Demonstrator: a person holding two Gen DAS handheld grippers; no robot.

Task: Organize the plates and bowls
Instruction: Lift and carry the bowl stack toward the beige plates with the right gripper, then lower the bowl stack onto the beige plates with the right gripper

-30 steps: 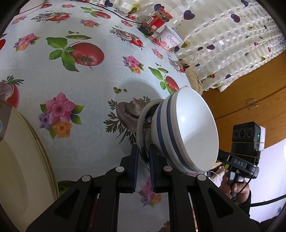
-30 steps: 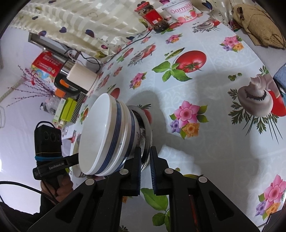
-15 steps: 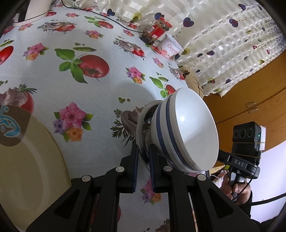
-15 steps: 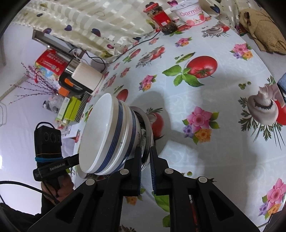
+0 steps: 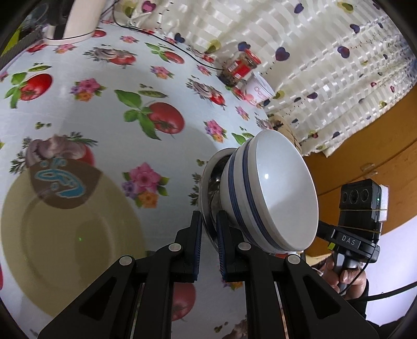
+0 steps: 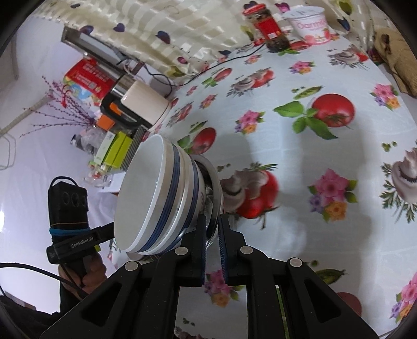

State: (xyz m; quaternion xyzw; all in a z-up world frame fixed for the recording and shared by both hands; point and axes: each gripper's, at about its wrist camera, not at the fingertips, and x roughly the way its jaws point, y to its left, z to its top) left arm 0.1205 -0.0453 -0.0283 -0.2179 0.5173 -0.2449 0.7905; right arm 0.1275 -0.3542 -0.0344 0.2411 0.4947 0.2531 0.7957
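Observation:
Two white bowls with blue stripes [image 5: 273, 193] [image 6: 156, 195] sit nested in a steel bowl [image 5: 209, 187] [image 6: 215, 193], and the stack hangs tilted above the flowered tablecloth. My left gripper [image 5: 208, 226] is shut on the steel rim from one side. My right gripper [image 6: 212, 234] is shut on the opposite rim. A pale yellow plate [image 5: 65, 234] lies on the table at lower left in the left wrist view, with a brown dish with a blue pattern [image 5: 62, 182] at its far edge.
At the back stand a red-labelled jar [image 6: 271, 28] and a yoghurt tub [image 6: 310, 23] by the curtain. A cream kettle [image 6: 143, 104] and boxes [image 6: 114, 151] sit near the table's left edge, a woven item [image 6: 396, 54] at the right. A power cord [image 6: 213, 65] crosses the back.
Both grippers have risen and drawn back with the bowl stack still held. In the left wrist view the yellow plate and brown dish have come much further into sight.

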